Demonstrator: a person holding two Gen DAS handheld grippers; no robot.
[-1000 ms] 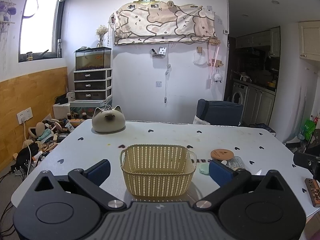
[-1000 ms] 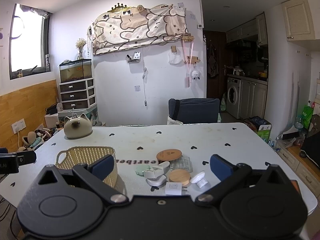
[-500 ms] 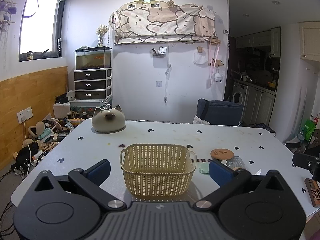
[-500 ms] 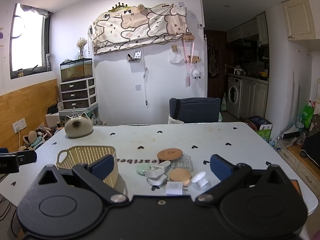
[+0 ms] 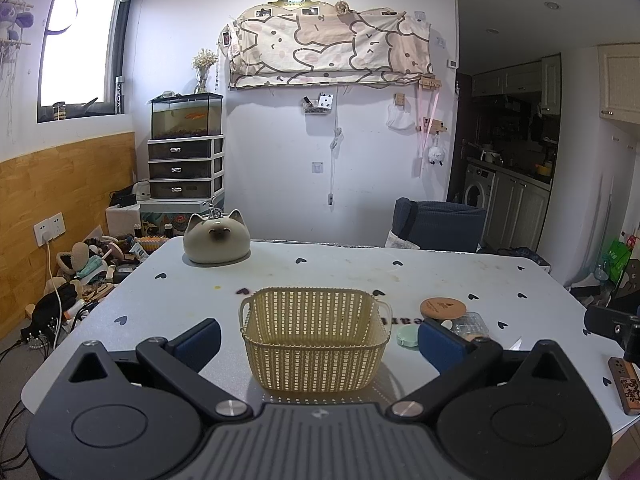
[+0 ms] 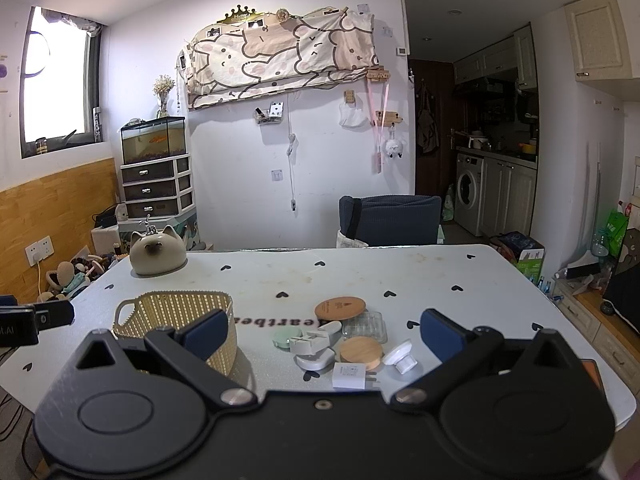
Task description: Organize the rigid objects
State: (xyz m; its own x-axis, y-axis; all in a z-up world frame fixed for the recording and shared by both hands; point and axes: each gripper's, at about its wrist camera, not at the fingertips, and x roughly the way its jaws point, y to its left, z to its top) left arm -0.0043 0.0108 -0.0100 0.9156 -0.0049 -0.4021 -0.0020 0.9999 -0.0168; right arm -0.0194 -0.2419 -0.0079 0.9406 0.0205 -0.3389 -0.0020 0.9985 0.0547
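A cream plastic basket stands empty on the white table, straight ahead of my open left gripper; it also shows in the right wrist view. To its right lies a cluster of small items: two wooden discs, a clear case, a mint round piece, white plastic parts, a white charger and a white cap. My open right gripper hovers over that cluster, empty.
A cat-shaped ceramic pot sits at the table's far left. A brown patterned block lies near the right edge. A dark chair stands behind the table. Clutter lies on the floor at left.
The right gripper has tilted slightly, shifting its view a little; the left gripper has hardly moved. Both stay open and empty.
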